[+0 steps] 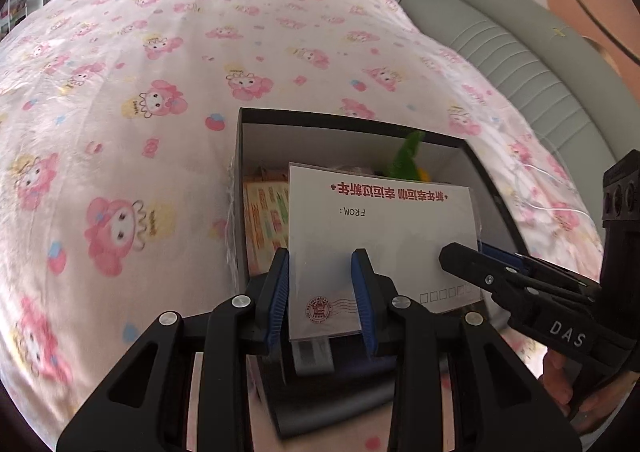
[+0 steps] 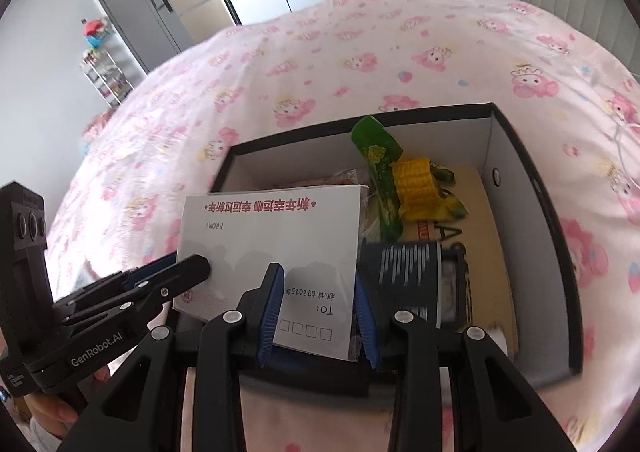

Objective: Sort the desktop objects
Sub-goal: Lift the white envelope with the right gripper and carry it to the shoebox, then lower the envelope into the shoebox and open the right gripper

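Both claws gripped one white envelope (image 1: pixel 380 236) in a clear sleeve, held flat over an open black box (image 2: pixel 532 212) that sat on a surface draped with a pink cartoon-print cloth (image 1: pixel 140 92). The left claw (image 1: pixel 323 292) pinched the stamped end and the right claw (image 2: pixel 316 308) the end with the address squares, each with its blue pads pressed against the sleeve's edges. Below the envelope the box already held a green-and-yellow corn snack packet (image 2: pixel 404 180), a dark striped object (image 2: pixel 412 272), a brown card sheet and a colourful printed card (image 1: pixel 266 220). The step looked like lowering the envelope into the box. The main risk seemed to be the slick sleeve: with only its edges squeezed, the envelope could bow or slide out if the two claws drifted apart or one let go before the other, and it might then tip against the box wall or land on the cloth. The crowded box added a second hazard, since the envelope could rest across the snack packet and striped object and sit proud of the rim. A careless descent could also knock a claw against the box's near wall and shove the box across the cloth.
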`<act>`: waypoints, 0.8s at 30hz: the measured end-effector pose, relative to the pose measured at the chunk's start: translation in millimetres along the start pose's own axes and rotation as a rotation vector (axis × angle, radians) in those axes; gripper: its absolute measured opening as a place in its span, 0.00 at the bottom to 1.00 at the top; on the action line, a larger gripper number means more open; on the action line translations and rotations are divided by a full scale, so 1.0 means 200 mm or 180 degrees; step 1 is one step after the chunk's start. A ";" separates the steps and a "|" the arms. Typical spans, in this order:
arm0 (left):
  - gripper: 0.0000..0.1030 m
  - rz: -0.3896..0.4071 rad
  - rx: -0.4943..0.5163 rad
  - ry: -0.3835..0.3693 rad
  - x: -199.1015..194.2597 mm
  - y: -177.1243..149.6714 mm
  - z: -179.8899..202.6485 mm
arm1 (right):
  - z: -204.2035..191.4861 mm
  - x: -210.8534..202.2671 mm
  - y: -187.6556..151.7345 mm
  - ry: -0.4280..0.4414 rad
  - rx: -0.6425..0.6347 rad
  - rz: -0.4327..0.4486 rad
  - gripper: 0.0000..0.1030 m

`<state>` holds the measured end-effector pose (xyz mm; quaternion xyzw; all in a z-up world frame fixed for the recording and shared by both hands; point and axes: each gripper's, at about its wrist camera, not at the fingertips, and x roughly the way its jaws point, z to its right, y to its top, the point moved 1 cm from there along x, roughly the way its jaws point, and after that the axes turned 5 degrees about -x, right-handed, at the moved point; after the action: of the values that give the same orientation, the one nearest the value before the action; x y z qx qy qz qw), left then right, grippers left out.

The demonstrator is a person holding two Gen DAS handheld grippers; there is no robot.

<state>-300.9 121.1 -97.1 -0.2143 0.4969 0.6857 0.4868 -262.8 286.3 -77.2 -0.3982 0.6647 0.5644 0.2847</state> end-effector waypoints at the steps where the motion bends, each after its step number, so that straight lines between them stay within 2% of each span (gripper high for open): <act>1: 0.30 -0.0021 -0.0014 0.0004 0.03 0.02 -0.01 | 0.01 0.03 0.02 -0.0031 -0.0012 -0.0011 0.30; 8: 0.30 -0.0027 0.0009 0.0137 0.15 0.08 -0.01 | 0.07 0.21 0.08 -0.0113 0.0120 -0.0157 0.32; 15: 0.34 -0.0010 0.0097 0.0347 0.17 0.08 0.02 | 0.04 0.22 0.09 -0.0257 0.0080 -0.0112 0.32; 17: 0.47 0.0022 0.0206 0.0409 0.16 0.07 0.06 | 0.04 0.19 0.09 -0.0310 0.0062 -0.0072 0.32; 18: 0.50 0.0093 0.0267 0.0442 0.14 0.06 0.08 | 0.04 0.18 0.09 -0.0324 0.0052 -0.0051 0.32; 21: 0.52 0.0271 0.0405 0.0466 0.09 0.02 0.13 | 0.03 0.13 0.08 -0.0372 0.0019 0.0028 0.32; 24: 0.50 0.0272 0.0365 0.0372 0.07 0.01 0.13 | 0.03 0.09 0.07 -0.0365 0.0025 0.0066 0.32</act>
<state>-302.9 149.3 -96.4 -0.2044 0.5716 0.6626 0.4388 -285.1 289.8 -86.1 -0.3571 0.6536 0.5866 0.3181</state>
